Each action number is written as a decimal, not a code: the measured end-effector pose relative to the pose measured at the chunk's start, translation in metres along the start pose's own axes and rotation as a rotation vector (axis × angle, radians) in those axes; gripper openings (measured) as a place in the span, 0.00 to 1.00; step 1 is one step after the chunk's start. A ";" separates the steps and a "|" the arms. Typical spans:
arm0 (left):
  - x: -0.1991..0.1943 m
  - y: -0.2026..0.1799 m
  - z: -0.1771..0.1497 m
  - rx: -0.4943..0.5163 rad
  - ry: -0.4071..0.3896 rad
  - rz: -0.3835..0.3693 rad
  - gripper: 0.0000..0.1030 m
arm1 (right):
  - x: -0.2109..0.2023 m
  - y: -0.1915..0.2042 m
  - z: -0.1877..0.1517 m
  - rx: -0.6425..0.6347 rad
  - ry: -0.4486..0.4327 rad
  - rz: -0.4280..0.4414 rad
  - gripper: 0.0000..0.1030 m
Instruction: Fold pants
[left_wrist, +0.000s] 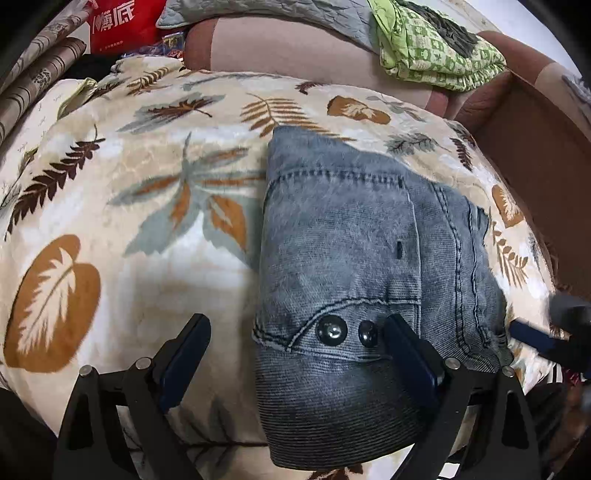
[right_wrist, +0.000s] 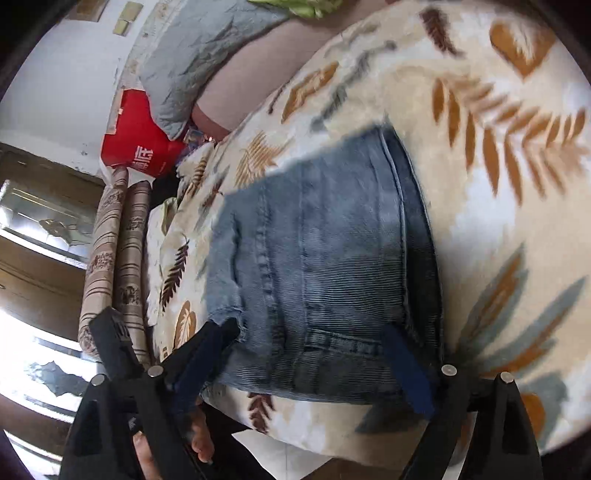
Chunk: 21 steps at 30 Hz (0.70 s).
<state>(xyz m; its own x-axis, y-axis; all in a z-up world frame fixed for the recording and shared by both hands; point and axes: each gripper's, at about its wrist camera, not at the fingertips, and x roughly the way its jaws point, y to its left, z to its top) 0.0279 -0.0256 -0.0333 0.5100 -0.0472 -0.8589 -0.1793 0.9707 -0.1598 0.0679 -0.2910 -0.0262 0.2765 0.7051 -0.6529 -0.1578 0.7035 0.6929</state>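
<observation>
Now I am looking down at the faded blue denim pants, which are lying as a compact folded bundle on the cream fleece blanket printed with brown and grey leaves that covers the bed. I am holding my left hand-held gripper wide over the near end of the bundle, one blue-padded finger standing out on the bare blanket and the other over the denim beside the two dark metal snap buttons, with nothing clamped. I am keeping my right hand-held gripper just as wide over the opposite end, its fingers straddling the bundle without pinching it. Judging by how small and layered the denim is, I am letting go after what looks like the last fold, so the task seems nearly done. The next move, I think, is lifting both tools straight up and clear without snagging an edge, or pressing the top layer flat if it is springing open
</observation>
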 end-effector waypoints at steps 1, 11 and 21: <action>-0.001 0.003 0.002 -0.016 -0.004 -0.004 0.93 | -0.009 0.014 -0.001 -0.054 -0.015 0.024 0.88; -0.034 0.006 0.009 -0.060 -0.112 -0.137 0.92 | -0.001 0.038 0.014 -0.184 0.060 -0.113 0.93; 0.017 0.000 -0.006 0.001 0.005 -0.136 0.91 | 0.110 0.169 0.129 -0.538 0.240 -0.267 0.93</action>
<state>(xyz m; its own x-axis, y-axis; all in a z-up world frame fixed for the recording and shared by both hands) 0.0310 -0.0276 -0.0507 0.5252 -0.1800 -0.8317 -0.1074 0.9555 -0.2747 0.1936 -0.1060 0.0589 0.1626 0.4559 -0.8750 -0.5835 0.7596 0.2874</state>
